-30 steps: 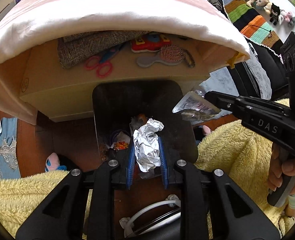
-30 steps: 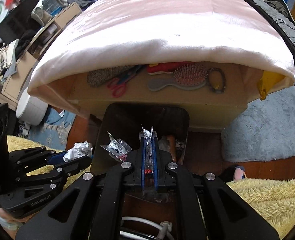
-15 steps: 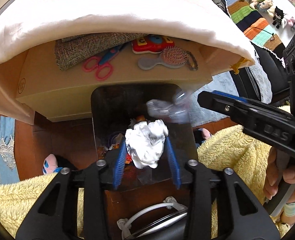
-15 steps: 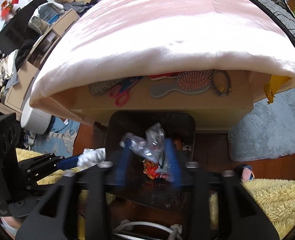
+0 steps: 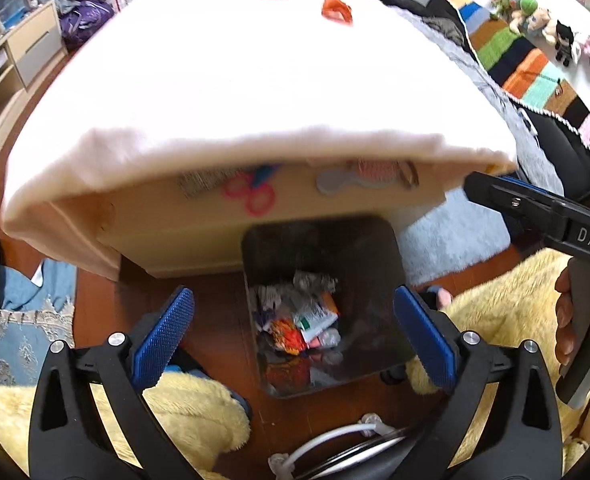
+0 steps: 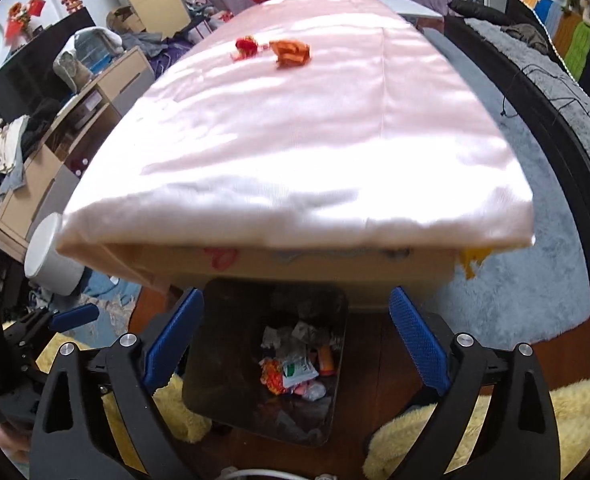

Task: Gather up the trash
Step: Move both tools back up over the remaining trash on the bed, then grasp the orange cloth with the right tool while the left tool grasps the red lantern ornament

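A dark trash bin [image 5: 369, 248] stands on the floor below the table edge, and it also shows in the right wrist view [image 6: 215, 364]. Crumpled wrappers [image 5: 299, 316] lie inside it, seen too in the right wrist view [image 6: 295, 364]. My left gripper [image 5: 293, 336] is open and empty above the bin. My right gripper [image 6: 295, 344] is open and empty above the bin. A red wrapper [image 6: 247, 48] and an orange wrapper [image 6: 293, 53] lie far back on the pink tablecloth [image 6: 295, 140].
A shelf under the cloth holds pink scissors [image 5: 253, 196] and a hairbrush [image 5: 359, 174]. Yellow fluffy fabric [image 5: 199, 408] lies at the bottom. A grey rug [image 6: 535, 288] is right of the table. Drawers [image 6: 47, 152] stand at the left.
Both grippers opened and dropped their trash into the bin: the white crumpled paper from the left, the clear wrapper from the right. Both have risen and now look over the tabletop.
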A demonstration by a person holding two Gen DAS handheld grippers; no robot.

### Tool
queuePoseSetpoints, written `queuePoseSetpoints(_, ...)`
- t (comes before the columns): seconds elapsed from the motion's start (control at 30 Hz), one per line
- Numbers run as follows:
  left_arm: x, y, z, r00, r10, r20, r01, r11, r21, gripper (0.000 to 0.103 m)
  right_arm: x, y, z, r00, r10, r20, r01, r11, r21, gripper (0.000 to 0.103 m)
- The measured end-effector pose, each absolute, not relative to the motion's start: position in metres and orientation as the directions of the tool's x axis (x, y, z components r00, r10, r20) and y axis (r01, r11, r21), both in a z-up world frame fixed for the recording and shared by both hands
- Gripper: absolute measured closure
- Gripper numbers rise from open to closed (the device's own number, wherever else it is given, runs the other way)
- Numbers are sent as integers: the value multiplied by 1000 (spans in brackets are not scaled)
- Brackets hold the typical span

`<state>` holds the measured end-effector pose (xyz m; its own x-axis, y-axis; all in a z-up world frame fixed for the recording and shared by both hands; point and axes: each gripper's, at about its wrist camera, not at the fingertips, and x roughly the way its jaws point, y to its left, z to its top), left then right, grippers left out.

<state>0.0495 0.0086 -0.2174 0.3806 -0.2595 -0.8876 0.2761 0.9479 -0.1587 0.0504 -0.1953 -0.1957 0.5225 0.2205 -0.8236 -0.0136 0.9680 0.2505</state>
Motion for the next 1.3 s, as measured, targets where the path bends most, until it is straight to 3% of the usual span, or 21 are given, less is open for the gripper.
queuePoseSetpoints(0.33,99,17,-183,455,-232,-860,234,963,-136,8,107,-216,-156,591,153,-792,8,981,195,8)
queuePoseSetpoints(0.67,180,-3,-162,498,-220,-839,268,959,-93,8,191,-212,-148,611,177,-772,-18,977,210,9)
queuePoseSetpoints(0.83,221,-6,-162,501,-209,-840,274,959,-75,8,244,-202,-161,584,225,-780,-49,969,243,31)
queuePoseSetpoints(1.2,287,-17,-172,479,-214,-851,300,951,-70,8,317,-184,-192,557,212,-803,-84,976,199,35)
queuePoseSetpoints(1.27,297,-19,-174,476,-213,-853,302,951,-69,8,322,-183,-191,562,200,-803,-88,979,182,48)
queuePoseSetpoints(1.3,302,-20,-174,475,-212,-854,303,951,-67,8,324,-184,-190,561,201,-803,-90,979,182,62)
